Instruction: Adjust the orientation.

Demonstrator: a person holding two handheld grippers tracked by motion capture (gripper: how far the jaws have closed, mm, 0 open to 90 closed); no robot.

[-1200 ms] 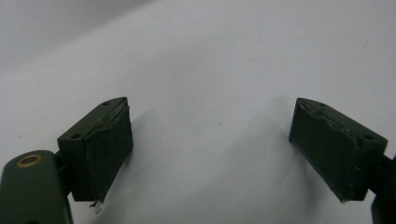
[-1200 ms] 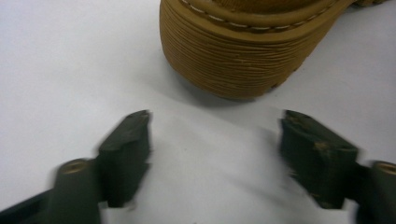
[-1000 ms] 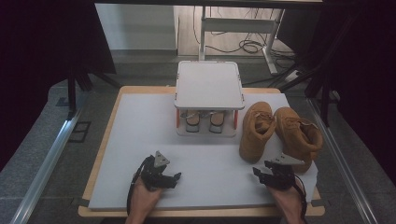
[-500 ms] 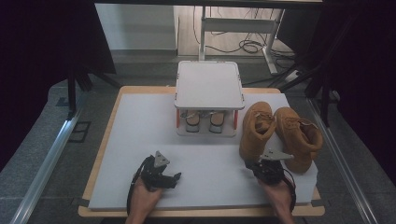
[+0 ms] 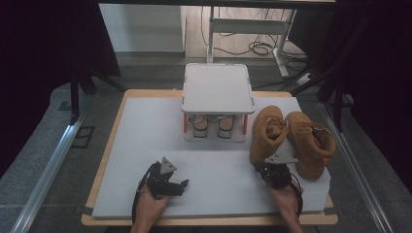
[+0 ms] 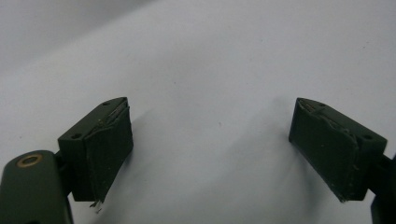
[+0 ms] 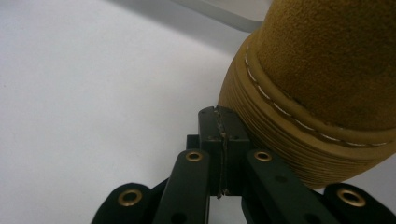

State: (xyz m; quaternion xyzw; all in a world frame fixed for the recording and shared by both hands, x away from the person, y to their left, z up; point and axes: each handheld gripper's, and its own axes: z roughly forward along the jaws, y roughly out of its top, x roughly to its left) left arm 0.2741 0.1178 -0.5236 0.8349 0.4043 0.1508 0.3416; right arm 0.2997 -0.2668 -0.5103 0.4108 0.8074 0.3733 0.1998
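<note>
Two tan suede boots stand at the right of the white mat, the left boot (image 5: pixel 267 133) beside the right boot (image 5: pixel 311 143). My right gripper (image 5: pixel 262 168) sits at the left boot's toe. In the right gripper view its jaws (image 7: pixel 219 116) are pressed together with nothing between them, right against the ribbed sole edge of the boot (image 7: pixel 327 70). My left gripper (image 5: pixel 182 184) rests low over the mat near the front edge, pointing right. Its jaws (image 6: pixel 210 149) stand wide open over bare mat.
A white two-level rack (image 5: pixel 217 87) stands at the back middle of the mat (image 5: pixel 145 136), with a small pair of shoes (image 5: pixel 209 127) under its top shelf. The wooden table edge (image 5: pixel 104 165) frames the mat. Dark floor and cables lie beyond.
My right gripper has shifted left and forward up to the left boot's toe, and its jaws have closed. The left gripper has stayed where it was.
</note>
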